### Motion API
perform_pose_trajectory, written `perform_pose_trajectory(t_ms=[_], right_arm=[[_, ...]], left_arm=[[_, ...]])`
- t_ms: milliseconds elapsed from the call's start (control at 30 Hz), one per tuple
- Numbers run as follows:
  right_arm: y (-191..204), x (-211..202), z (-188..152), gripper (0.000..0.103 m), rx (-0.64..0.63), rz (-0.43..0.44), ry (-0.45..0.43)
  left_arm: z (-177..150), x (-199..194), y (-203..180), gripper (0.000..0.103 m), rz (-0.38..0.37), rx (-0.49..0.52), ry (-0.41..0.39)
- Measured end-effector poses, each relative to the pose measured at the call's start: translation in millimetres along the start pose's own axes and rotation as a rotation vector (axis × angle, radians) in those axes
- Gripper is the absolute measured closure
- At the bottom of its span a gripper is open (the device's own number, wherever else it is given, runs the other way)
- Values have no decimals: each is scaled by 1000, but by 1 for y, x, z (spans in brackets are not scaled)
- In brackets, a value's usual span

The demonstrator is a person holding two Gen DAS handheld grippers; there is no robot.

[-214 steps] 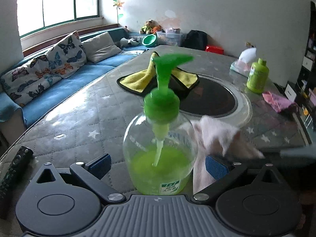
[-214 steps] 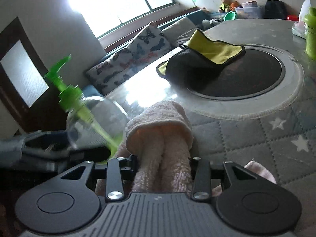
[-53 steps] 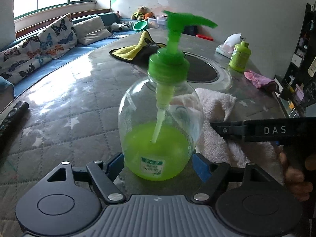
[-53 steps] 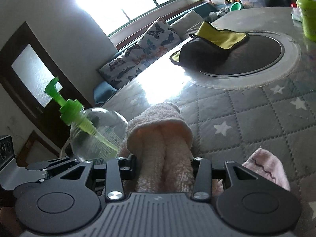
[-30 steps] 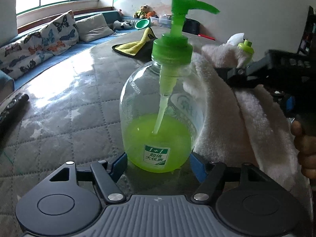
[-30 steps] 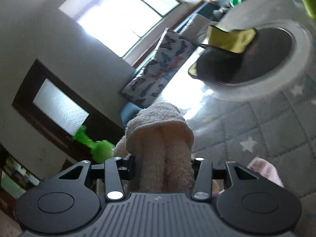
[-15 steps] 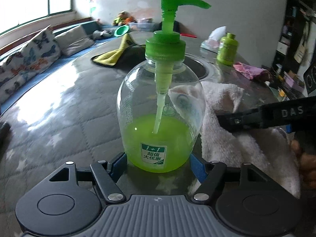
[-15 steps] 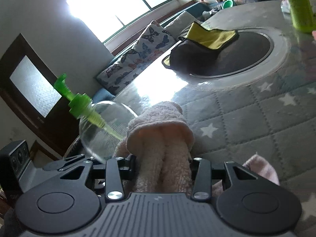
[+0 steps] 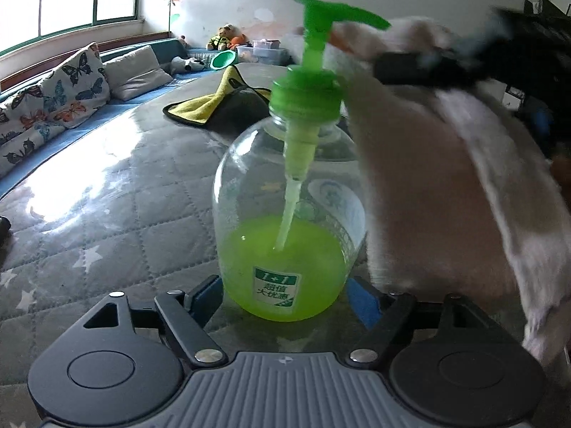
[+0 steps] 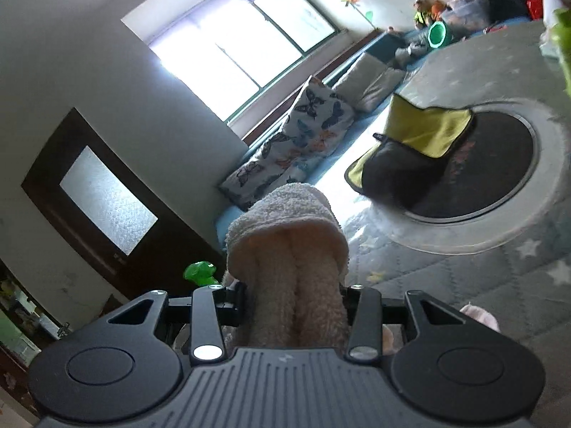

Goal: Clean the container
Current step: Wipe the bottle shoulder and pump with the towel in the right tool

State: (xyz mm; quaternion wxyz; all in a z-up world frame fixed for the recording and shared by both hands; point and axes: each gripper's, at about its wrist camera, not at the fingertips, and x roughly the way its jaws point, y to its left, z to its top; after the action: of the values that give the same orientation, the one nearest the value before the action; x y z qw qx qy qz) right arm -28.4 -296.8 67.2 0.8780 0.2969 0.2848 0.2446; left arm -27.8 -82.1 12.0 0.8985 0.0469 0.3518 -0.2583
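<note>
The left gripper (image 9: 285,297) is closed on the base of the clear soap bottle (image 9: 285,214), which is held upright, one blue pad seen at each side. The right gripper (image 10: 291,292) is clamped on a folded pink towel (image 10: 289,235). In the left wrist view the towel (image 9: 428,185) is pressed against the bottle at 3 o'clock and reaches the green pump head (image 9: 321,35). A yellow cloth (image 9: 210,103) is seen at 11 o'clock on the quilted table (image 9: 107,196).
</note>
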Motion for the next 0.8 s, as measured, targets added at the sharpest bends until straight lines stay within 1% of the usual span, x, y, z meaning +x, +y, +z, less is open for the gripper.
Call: perform_pose_trajectory(t_ms=[100, 200, 267, 400, 533, 600, 733, 800], right_arm=[[-11, 22, -1, 61, 29, -13, 41], [-23, 31, -5, 61, 75, -4, 35], [-33, 35, -9, 61, 108, -17, 33], [-44, 40, -14, 61, 102, -61, 37], [-40, 40, -24, 61, 26, -126, 61], [-35, 41, -29, 61, -35, -150, 77], [-22, 37, -43, 61, -154, -181, 118], [-16, 31, -49, 61, -216, -193, 143]], left_arm=[[-1, -1, 2, 26, -6, -4, 1], [-1, -3, 4, 27, -8, -5, 2], [-2, -3, 5, 27, -10, -5, 4], [-2, -7, 4, 27, -8, -8, -3], [-2, -14, 3, 27, -2, -14, -18], [-1, -18, 3, 26, 6, -21, -24], [-1, -28, 5, 25, 13, -38, -41], [-1, -37, 4, 21, 5, -55, -59]])
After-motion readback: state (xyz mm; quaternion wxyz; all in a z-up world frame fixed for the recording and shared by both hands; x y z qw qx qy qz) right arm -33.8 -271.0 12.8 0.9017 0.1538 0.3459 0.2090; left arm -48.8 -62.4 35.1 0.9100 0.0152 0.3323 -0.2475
